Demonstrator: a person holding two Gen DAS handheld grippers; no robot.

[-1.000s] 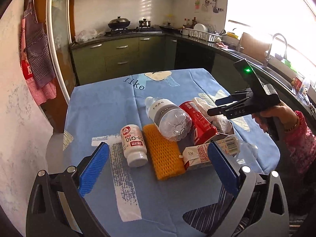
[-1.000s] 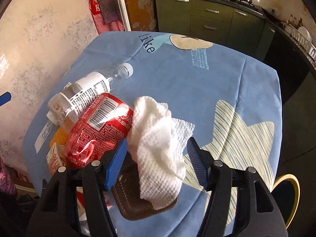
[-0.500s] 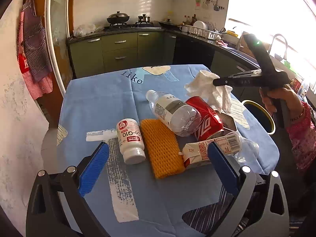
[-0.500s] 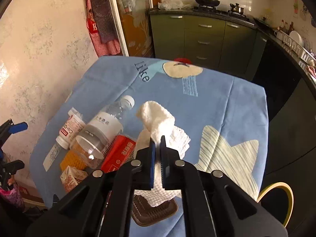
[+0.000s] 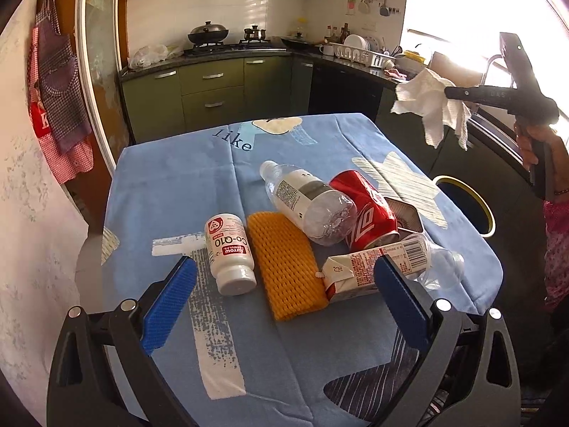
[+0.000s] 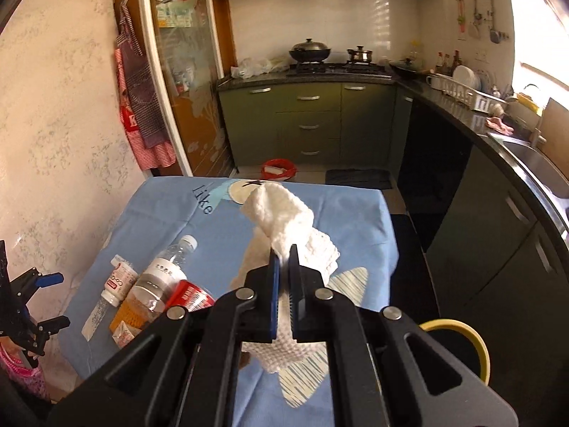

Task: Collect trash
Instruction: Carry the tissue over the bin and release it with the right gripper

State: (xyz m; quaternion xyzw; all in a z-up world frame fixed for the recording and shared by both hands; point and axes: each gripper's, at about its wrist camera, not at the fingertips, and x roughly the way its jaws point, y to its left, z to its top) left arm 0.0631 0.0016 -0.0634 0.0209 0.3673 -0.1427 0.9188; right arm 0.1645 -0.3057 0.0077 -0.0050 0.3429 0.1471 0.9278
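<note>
My right gripper [image 6: 282,254] is shut on a crumpled white paper towel [image 6: 281,213] and holds it high above the table's right side; the towel also shows in the left wrist view [image 5: 430,106]. My left gripper [image 5: 284,284] is open and empty, low over the near edge. In front of it lie a white pill bottle [image 5: 229,252], an orange foam net [image 5: 284,263], a clear plastic bottle [image 5: 309,206], a red can [image 5: 366,210] and a small carton [image 5: 359,270]. A yellow-rimmed bin [image 5: 469,203] stands beside the table on the right.
A blue cloth covers the table [image 5: 177,185]. A brown tray [image 5: 405,213] and a crushed clear bottle [image 5: 437,263] lie behind the can. Green kitchen cabinets [image 5: 213,92] stand behind, a dark counter [image 6: 498,142] on the right, a wall on the left.
My right gripper closed on the paper towel, lifted it off the brown tray and carried it up and to the right. The left gripper stayed open and shifted back slightly.
</note>
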